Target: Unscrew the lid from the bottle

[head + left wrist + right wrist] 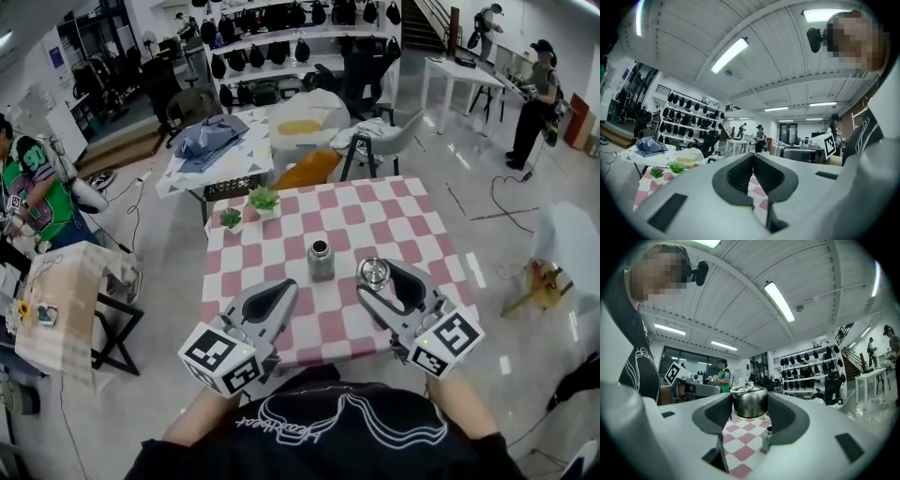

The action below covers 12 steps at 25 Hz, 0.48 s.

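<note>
Lid [749,401]: off, clamped in right tool [374,277]. Bottle [321,262]: open, centre of counter [412,230]. Left tool [287,288]: closed, empty. Step: unscrewing looks done; next, set lid on counter

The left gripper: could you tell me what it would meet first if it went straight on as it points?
Probably the bottle, standing just ahead of the left gripper on the checked table; whether their heights match is unclear.

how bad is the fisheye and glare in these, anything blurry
Head view: mild bowing at the edges, bottle sharp. Left gripper view: strong fisheye with dark corners, ceiling light blown out. Right gripper view: same fisheye; lid crisp, small glints on its metal.
</note>
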Available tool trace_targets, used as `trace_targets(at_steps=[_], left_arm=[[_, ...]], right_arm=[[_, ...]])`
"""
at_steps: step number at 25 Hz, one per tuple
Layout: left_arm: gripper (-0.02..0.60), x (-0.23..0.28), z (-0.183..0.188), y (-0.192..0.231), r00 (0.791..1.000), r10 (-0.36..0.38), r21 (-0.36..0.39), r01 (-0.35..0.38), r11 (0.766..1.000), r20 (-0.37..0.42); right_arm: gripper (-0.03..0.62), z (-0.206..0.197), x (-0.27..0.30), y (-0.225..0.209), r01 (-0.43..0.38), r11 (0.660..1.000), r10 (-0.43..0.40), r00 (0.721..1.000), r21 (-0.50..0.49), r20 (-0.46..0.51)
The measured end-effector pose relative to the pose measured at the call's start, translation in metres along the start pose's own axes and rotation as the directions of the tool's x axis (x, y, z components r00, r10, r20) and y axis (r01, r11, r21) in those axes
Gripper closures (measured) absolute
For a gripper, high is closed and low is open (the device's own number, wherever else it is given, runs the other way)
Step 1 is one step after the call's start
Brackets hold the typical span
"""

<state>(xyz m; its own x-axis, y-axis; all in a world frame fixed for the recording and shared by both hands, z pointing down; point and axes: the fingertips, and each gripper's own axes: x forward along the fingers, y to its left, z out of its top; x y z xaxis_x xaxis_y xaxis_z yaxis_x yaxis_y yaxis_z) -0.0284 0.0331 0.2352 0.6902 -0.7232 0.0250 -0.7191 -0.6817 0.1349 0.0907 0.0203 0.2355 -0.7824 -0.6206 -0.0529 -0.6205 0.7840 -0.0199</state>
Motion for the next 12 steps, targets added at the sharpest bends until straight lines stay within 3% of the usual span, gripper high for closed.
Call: trace_targets(at_steps=[12], left_arm=[[0.575, 0.017, -0.017, 0.02, 1.0, -0.008, -0.052, 0.007, 0.999, -0.027]], right_arm=[[0.353, -0.02, 0.013, -0.015, 0.014, 0.999, -0.013, 0.999, 0.041, -0.03]])
